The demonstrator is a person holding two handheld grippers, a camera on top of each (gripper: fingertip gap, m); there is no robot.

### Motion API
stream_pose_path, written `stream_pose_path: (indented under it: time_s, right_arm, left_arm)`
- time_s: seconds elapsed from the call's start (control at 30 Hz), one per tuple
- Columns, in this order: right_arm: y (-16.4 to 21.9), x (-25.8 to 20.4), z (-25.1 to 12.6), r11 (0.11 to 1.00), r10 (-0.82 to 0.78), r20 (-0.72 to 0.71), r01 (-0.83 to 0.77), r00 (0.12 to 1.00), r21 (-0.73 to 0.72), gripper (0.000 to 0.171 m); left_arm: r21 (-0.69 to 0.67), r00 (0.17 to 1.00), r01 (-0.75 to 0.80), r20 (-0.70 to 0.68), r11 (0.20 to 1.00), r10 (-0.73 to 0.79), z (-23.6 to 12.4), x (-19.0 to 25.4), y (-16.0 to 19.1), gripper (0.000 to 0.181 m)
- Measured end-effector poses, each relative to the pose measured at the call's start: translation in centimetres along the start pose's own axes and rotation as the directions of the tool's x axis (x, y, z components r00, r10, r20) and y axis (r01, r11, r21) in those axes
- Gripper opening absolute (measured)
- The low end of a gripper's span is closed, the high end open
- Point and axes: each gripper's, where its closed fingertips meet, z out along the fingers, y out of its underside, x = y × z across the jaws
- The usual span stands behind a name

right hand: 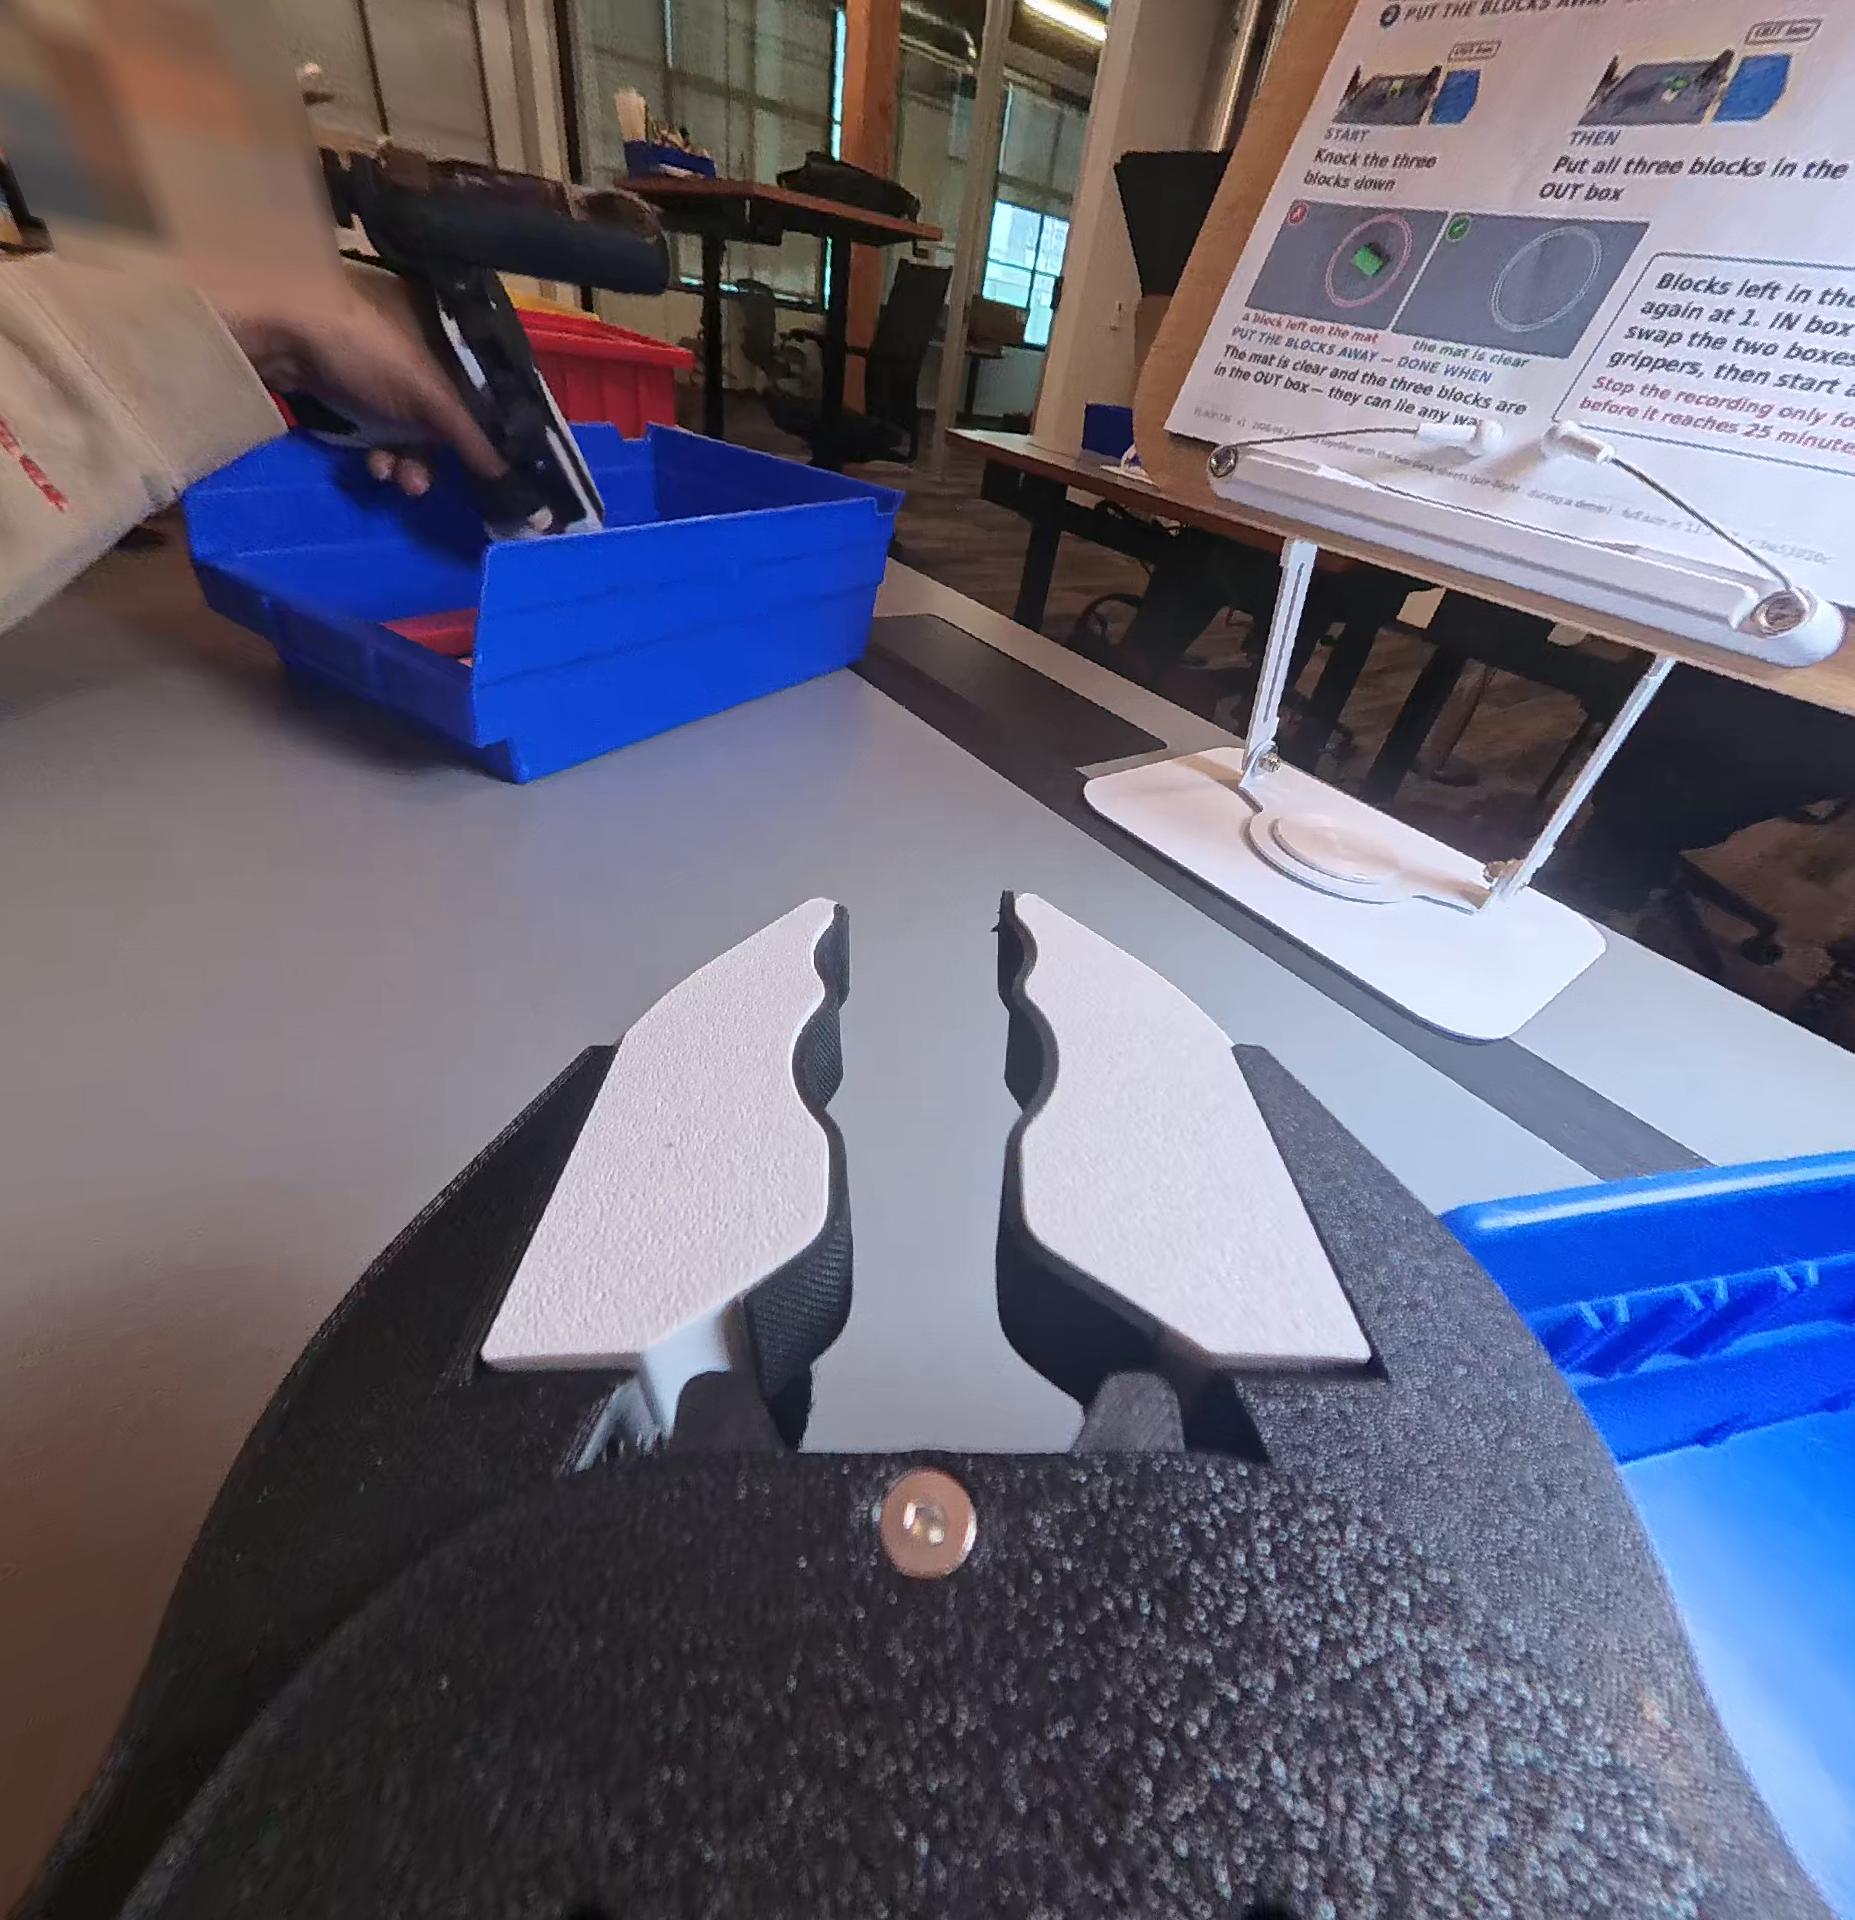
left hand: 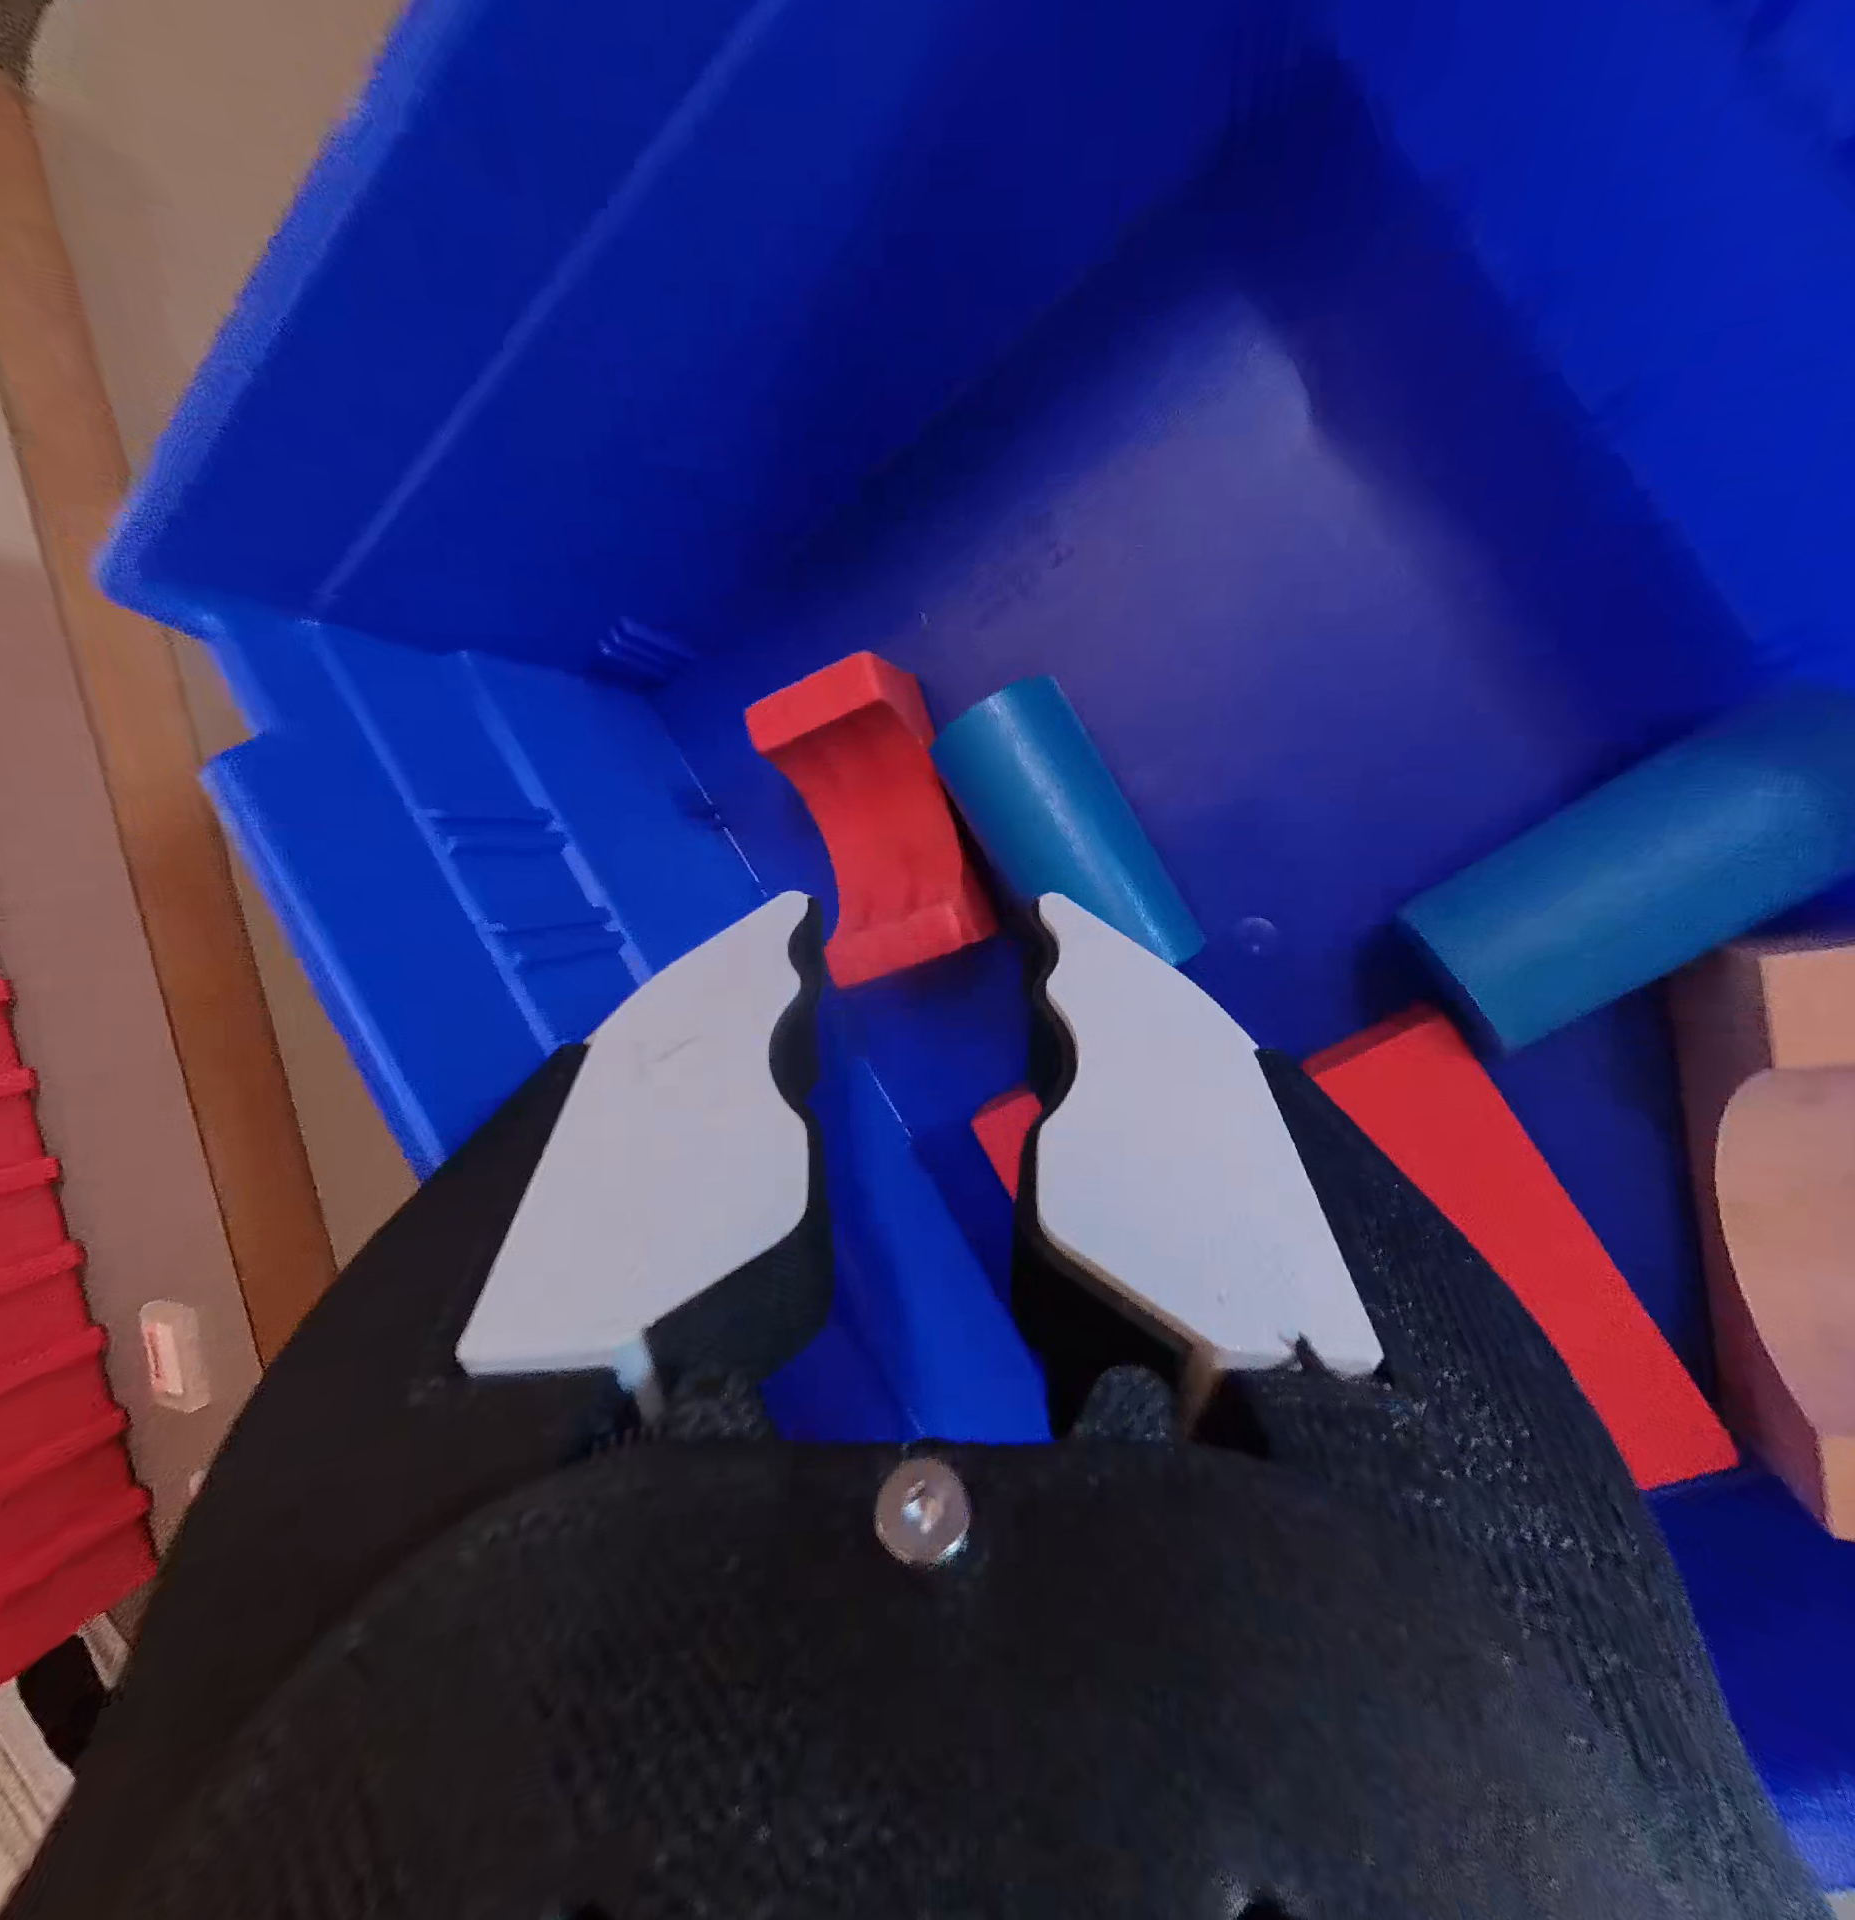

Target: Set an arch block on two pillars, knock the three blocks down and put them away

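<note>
My left gripper point(left hand: 918, 920) is open and empty, reaching into a blue bin point(left hand: 611, 343). Just beyond its fingertips a red arch block point(left hand: 876, 821) lies on the bin floor, against a teal cylinder point(left hand: 1058, 821). A second teal cylinder point(left hand: 1640, 883) lies to the right. My right gripper point(right hand: 921, 920) is open and empty, low over the grey table point(right hand: 331, 987). In the right wrist view the left gripper point(right hand: 533, 488) dips into that blue bin point(right hand: 632, 634) at the far left, held by a person's hand point(right hand: 372, 384).
A flat red block point(left hand: 1505, 1226) and plain wooden blocks point(left hand: 1806, 1195) also lie in the bin. A second blue bin point(right hand: 1712, 1340) sits at my right gripper's near right. A white stand point(right hand: 1349, 883) holds an instruction sheet point(right hand: 1588, 239). A red bin point(right hand: 601, 374) stands behind. Left tips to right tips: about 45 cm.
</note>
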Motion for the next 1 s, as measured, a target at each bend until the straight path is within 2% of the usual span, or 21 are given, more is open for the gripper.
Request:
stream_pose_path:
  time_s: [0.07, 0.17, 0.27, 0.3, 0.33, 0.4, 0.5, 0.6, 0.67, 0.73, 0.83, 0.87, 0.93, 1.0]
  right_arm:
    - [0.2, -0.1, 0.0, 1.0, -0.003, -0.002, 0.003, 1.0, -0.008, 0.028]
    - [0.2, 0.0, 0.0, 1.0, -0.019, -0.012, 0.019, 1.0, -0.016, 0.027]
    - [0.5, 0.4, 0.0, 0.999, -0.038, -0.029, 0.037, 0.999, -0.036, 0.026]
    - [0.7, 0.4, 0.0, 0.998, -0.04, -0.029, 0.039, 0.999, -0.042, 0.026]
    - [0.8, 0.5, 0.0, 0.998, -0.044, -0.029, 0.043, 0.999, -0.049, 0.026]
    - [0.9, 0.6, 0.0, 0.997, -0.051, -0.029, 0.049, 0.998, -0.057, 0.025]
    - [1.3, 0.6, 0.1, 0.996, -0.056, -0.023, 0.054, 0.998, -0.068, 0.025]
    - [1.6, 0.6, 0.0, 0.996, -0.056, -0.011, 0.055, 0.998, -0.076, 0.025]
    - [1.1, 0.0, 0.1, 0.997, -0.027, 0.025, 0.029, 0.999, -0.069, 0.025]
    - [-0.2, -1.2, 0.4, 0.998, 0.008, 0.098, -0.002, 0.995, -0.065, 0.027]
    - [-4.6, -3.5, 0.9, 0.998, 0.056, 0.21, -0.049, 0.976, -0.039, 0.04]
    - [-6.5, -4.3, 0.9, 0.998, 0.059, 0.233, -0.057, 0.971, -0.014, 0.042]
    - [-10.1, -5.3, 0.9, 0.994, 0.087, 0.262, -0.103, 0.961, 0.045, 0.043]
    - [-12.7, -5.6, 0.9, 0.98, 0.152, 0.272, -0.182, 0.95, 0.085, 0.047]
  left_arm:
    - [0.002, 0.999, -0.018, -0.026, 1.0, 0.018, 0.1, 0.6, 0.0, 0.038]
    - [0.088, 0.99, 0.069, -0.125, 0.994, -0.057, 0.3, 1.8, -1.6, 0.037]
    - [0.044, 0.977, 0.095, -0.194, 0.994, -0.085, 2.2, 3.5, -1.2, 0.041]
    - [0.015, 0.978, 0.09, -0.19, 0.996, -0.086, 3.2, 3.8, -0.8, 0.043]
    - [0.064, 0.972, 0.132, -0.206, 0.989, -0.116, 3.4, 3.8, -1.7, 0.034]
    - [0.07, 0.979, 0.118, -0.178, 0.99, -0.104, 3.7, 3.7, -1.9, 0.034]
    - [0.09, 0.98, 0.046, -0.199, 0.995, -0.028, 3.2, 4.6, -2.2, 0.034]
    - [0.261, 0.967, 0.053, -0.252, 0.964, 0.015, -0.5, 4.9, -5.0, 0.034]
    - [0.504, 0.94, 0.116, -0.334, 0.856, 0.069, -6.8, 5.4, -8.4, 0.034]
    - [0.733, 0.889, 0.209, -0.419, 0.648, 0.187, -15.3, 7.0, -10.9, 0.033]
    - [0.874, 0.771, 0.362, -0.476, 0.324, 0.424, -26.1, 11.9, -11.5, 0.033]
    - [0.885, 0.74, 0.395, -0.465, 0.247, 0.485, -28.2, 13.9, -11.2, 0.032]
    - [0.887, 0.715, 0.439, -0.442, 0.145, 0.541, -30.3, 18.1, -10.8, 0.032]
    - [0.861, 0.675, 0.496, -0.466, 0.116, 0.572, -30.8, 22.7, -10.3, 0.032]
